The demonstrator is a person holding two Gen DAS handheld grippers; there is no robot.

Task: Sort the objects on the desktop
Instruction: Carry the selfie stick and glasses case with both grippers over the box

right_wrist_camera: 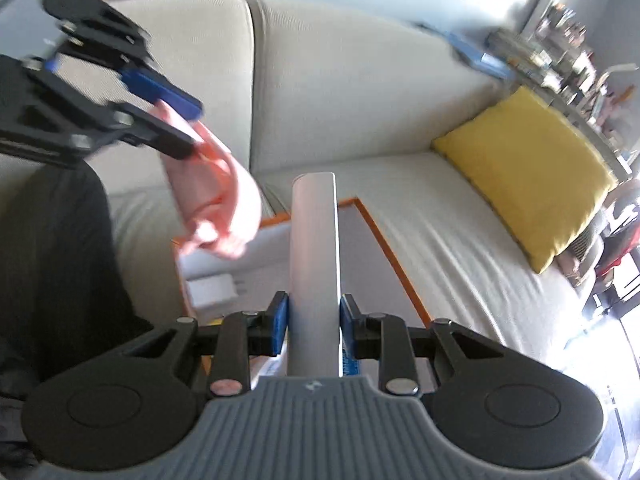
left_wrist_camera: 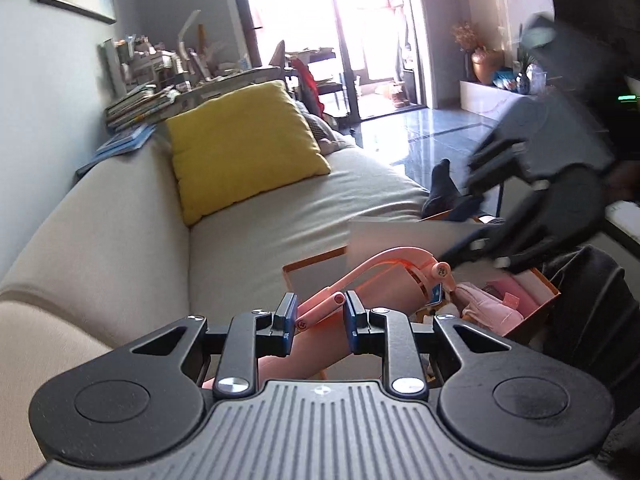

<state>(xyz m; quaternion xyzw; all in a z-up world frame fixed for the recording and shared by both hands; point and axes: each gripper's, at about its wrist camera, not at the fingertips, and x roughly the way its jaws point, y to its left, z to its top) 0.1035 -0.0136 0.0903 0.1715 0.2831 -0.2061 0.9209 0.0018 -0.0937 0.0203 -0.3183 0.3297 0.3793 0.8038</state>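
Two grippers are in my hands, and each one grips something. My left gripper pinches a pink lint roller by its folded handle, the blue pads pressed on either side of it; the roller's curved arm and drum reach out ahead of the fingers, above the box. From the right wrist camera the same roller shows as a pink blur hanging from that gripper, raised clear of the box floor. My right gripper clamps the grey lid of the box on edge, standing upright between its blue pads. Just beyond my left fingers lies the open box with its orange rim, resting on the sofa, and inside it sit a soft pink pouch and some small items too blurred to tell. A white block lies on the box floor in the right view. Past the box stretches the beige sofa, with a yellow cushion leaning against its back. Farther off, a cluttered stack of books and papers stands behind the sofa, and bright glass doors close the room.
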